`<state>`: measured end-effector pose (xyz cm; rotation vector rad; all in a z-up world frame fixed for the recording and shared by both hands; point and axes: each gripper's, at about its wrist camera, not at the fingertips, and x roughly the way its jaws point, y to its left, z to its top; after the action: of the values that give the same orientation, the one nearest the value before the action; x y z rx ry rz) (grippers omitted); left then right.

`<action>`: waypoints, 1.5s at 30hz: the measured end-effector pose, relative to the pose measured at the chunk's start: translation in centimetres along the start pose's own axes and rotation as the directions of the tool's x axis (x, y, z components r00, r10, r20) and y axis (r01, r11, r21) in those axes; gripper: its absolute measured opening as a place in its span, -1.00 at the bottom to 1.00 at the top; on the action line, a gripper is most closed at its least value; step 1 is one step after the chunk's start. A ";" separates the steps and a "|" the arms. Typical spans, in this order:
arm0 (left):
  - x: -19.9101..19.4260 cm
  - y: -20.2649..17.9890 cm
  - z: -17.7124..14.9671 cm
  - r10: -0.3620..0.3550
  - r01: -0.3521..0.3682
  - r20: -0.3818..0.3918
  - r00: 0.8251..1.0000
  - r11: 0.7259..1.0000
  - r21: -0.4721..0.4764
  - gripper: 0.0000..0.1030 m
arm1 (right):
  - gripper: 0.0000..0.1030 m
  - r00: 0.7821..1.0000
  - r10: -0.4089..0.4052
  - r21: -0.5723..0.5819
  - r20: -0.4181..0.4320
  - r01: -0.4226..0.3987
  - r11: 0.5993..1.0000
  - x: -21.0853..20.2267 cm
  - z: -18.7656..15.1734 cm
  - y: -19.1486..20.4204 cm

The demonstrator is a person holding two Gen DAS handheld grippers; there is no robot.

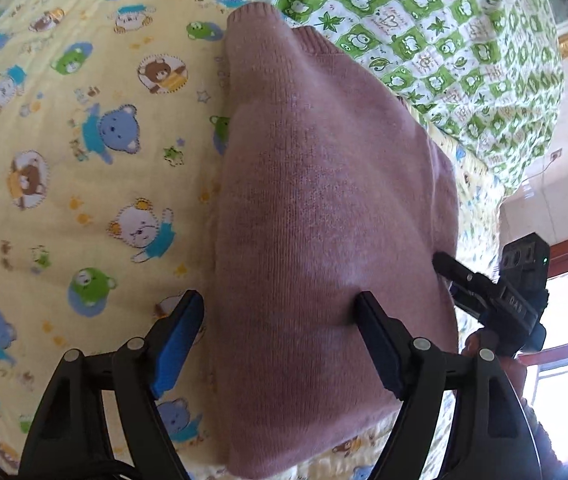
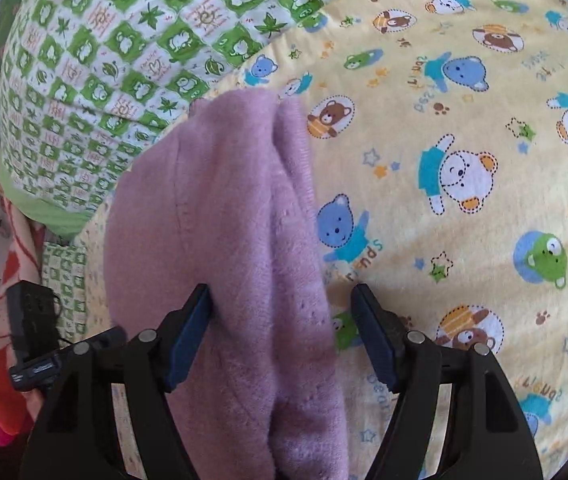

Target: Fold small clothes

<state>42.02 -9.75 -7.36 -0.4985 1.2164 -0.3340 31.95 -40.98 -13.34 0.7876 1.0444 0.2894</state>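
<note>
Lying folded at frame centre on the "friends" bear sheet (image 2: 463, 80), the pink sweater (image 1: 323, 200) sits between both spread, ungripping grippers, left gripper (image 1: 280, 340) and right gripper (image 2: 282, 332).

Both grippers are angled downward with jaws spread wide. Nothing is clamped by the left gripper (image 1: 280, 304) or the right gripper (image 2: 282, 296). The right gripper is gripped by a hand (image 1: 495, 354).

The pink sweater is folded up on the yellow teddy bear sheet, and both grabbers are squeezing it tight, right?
Almost. The pink sweater does lie folded on the yellow teddy bear sheet, but neither grabber is squeezing it. The left wrist view shows the left gripper with its jaws spread wide, and the right wrist view shows the right gripper open too, pads off the knit.
</note>
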 end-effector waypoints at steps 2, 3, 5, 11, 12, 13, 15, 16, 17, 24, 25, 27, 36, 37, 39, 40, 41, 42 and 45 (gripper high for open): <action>0.6 0.2 -0.1 -0.022 0.021 -0.010 1.000 1.000 -0.012 0.54 | 0.40 1.000 0.013 -0.023 -0.014 -0.013 1.000 0.1 0.1 0.1; 1.1 0.5 -0.1 -0.036 0.035 -0.017 0.999 0.999 -0.025 0.55 | 0.40 0.999 0.024 -0.027 -0.022 -0.024 0.999 0.3 0.2 0.2; 1.6 0.8 0.0 -0.056 0.055 -0.019 0.998 0.998 -0.043 0.55 | 0.40 0.998 0.048 -0.027 -0.039 -0.049 0.998 0.8 0.4 0.2; 2.5 0.9 -0.2 -0.102 0.102 -0.001 0.995 0.994 -0.048 0.18 | 0.23 0.991 0.118 0.010 -0.068 -0.118 0.993 1.9 0.3 -0.4; 2.6 0.9 -0.2 -0.110 0.110 0.001 0.994 0.993 -0.045 0.03 | 0.08 0.988 0.135 0.022 -0.077 -0.134 0.991 2.2 0.3 -0.5; 2.6 1.0 -0.2 -0.131 0.131 0.005 0.991 0.990 -0.048 -0.04 | -0.03 0.986 0.144 0.029 -0.083 -0.142 0.989 2.4 0.2 -0.5; 2.3 1.1 -0.3 -0.162 0.163 0.014 0.987 0.985 -0.059 -0.17 | -0.15 0.983 0.162 0.041 -0.081 -0.159 0.986 2.5 0.0 -0.5; 2.2 1.1 -0.3 -0.165 0.165 0.016 0.986 0.985 -0.056 -0.19 | -0.24 0.983 0.168 0.044 -0.078 -0.165 0.985 2.4 0.0 -0.4; 1.7 1.0 -0.3 -0.163 0.163 0.020 0.986 0.986 -0.046 -0.22 | -0.27 0.982 0.173 0.043 -0.074 -0.171 0.984 2.2 -0.1 -0.2; -1.3 -0.4 -1.0 -0.171 0.172 0.077 0.982 0.985 -0.003 -0.28 | -0.38 0.976 0.215 0.014 -0.040 -0.215 0.977 -0.4 -0.4 2.7; -2.0 -0.4 -1.2 -0.173 0.173 0.085 0.981 0.985 0.005 -0.28 | -0.38 0.975 0.218 0.004 -0.036 -0.218 0.976 -0.7 -0.5 3.2; -3.6 -0.3 -1.5 -0.173 0.172 0.105 0.979 0.985 0.015 -0.28 | -0.39 0.973 0.227 -0.022 -0.027 -0.228 0.973 -1.4 -0.7 4.8; -13.5 3.2 -4.4 -0.136 0.137 0.222 0.966 0.991 0.010 -0.28 | -0.39 0.946 0.320 -0.119 -0.045 -0.323 0.939 -1.9 -2.6 12.8; -14.6 3.9 -4.7 -0.127 0.129 0.234 0.964 0.992 0.005 -0.28 | -0.39 0.942 0.332 -0.128 -0.051 -0.336 0.933 -1.7 -2.8 13.7; -17.1 5.6 -5.6 -0.102 0.108 0.259 0.960 0.994 -0.008 -0.28 | -0.40 0.930 0.360 -0.145 -0.070 -0.367 0.919 -0.7 -3.4 16.0; -18.4 6.7 -6.0 -0.090 0.097 0.267 0.960 0.995 -0.014 -0.28 | -0.40 0.926 0.370 -0.149 -0.078 -0.378 0.914 -0.3 -3.7 16.8; -19.2 7.3 -6.4 -0.075 0.084 0.273 0.959 0.996 -0.022 -0.28 | -0.40 0.920 0.381 -0.151 -0.089 -0.391 0.908 0.4 -3.9 17.8; -20.0 8.1 -6.8 -0.058 0.069 0.278 0.959 0.997 -0.031 -0.28 | -0.40 0.916 0.389 -0.150 -0.098 -0.400 0.904 1.0 -4.2 18.6; -21.6 10.2 -8.1 -0.006 0.023 0.288 0.958 0.998 -0.055 -0.28 | -0.40 0.909 0.398 -0.147 -0.126 -0.414 0.898 3.0 -5.2 20.7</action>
<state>27.29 8.21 2.50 -0.5849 0.9411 -0.2297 31.92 -22.56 -2.22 0.8382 0.9197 0.7717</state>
